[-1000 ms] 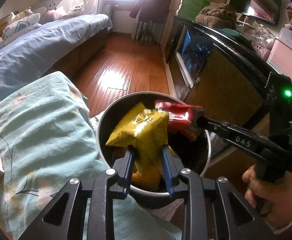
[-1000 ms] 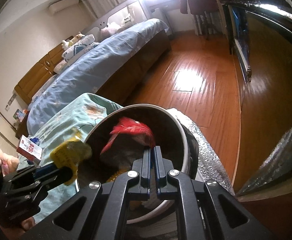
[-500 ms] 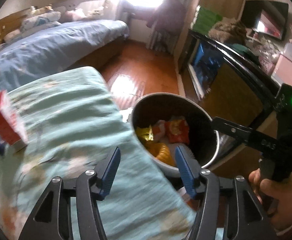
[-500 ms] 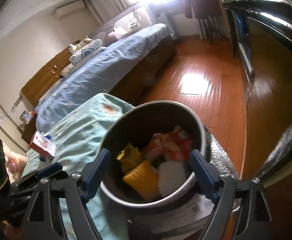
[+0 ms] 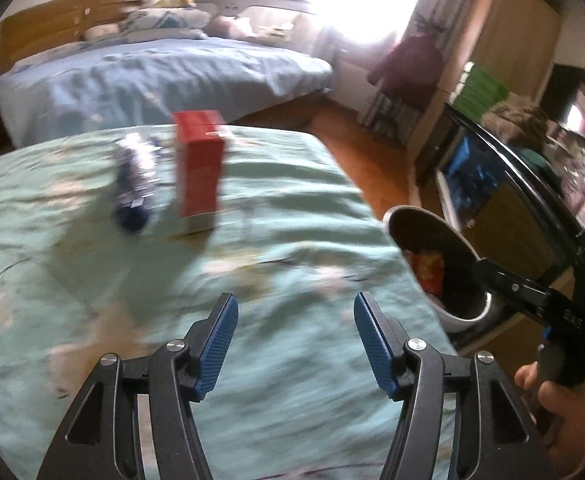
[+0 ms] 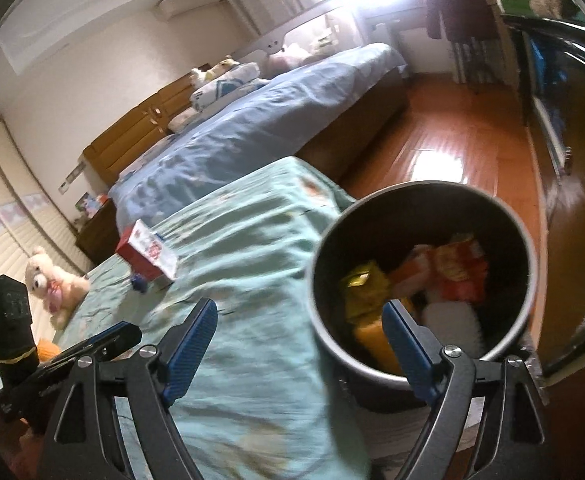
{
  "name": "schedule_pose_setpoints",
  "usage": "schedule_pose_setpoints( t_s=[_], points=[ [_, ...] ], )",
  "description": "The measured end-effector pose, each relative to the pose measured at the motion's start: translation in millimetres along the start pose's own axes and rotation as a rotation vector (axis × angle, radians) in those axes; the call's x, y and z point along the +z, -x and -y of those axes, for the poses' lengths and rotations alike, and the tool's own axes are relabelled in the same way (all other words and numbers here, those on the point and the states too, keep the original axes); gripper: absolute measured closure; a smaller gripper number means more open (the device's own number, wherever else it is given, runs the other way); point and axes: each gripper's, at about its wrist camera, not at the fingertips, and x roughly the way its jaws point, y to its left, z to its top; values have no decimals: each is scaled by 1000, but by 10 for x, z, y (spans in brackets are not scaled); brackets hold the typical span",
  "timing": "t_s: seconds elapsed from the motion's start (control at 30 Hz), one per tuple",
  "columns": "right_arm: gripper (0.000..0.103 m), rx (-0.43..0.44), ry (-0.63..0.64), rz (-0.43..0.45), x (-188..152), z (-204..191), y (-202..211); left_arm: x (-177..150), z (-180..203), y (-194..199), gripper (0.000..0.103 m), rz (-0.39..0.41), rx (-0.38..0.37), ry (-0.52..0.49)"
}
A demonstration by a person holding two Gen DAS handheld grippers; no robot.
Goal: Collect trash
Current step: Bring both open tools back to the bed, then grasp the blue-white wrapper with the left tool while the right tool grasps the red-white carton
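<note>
On the green bedspread, at eleven o'clock from the spread, empty left claw, stand a red carton and a blue wrapper. Right claw, also spread, hovers by the trash bin. A rushed grab could topple the carton.

Teddy bear on green quilt; blue bed; wooden floor beyond.

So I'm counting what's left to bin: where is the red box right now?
The red box sits on the green bedspread, dead ahead in the left wrist view, beside a dark blue wrapper.
</note>
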Motion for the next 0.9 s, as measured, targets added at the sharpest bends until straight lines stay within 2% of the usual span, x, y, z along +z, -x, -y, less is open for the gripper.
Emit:
schedule_pose_setpoints(
  t_s=[0.23, 0.43, 0.9],
  points=[
    [17, 47, 35, -38, -95, -332, -174, -110, -354, 236, 43, 16, 53, 79],
    [17, 79, 66, -62, -156, -588, -307, -149, -457, 357, 43, 31, 82, 104],
    [17, 134, 139, -114, -214, -995, -645, -108, -869, 431, 43, 32, 113, 159]
  ],
)
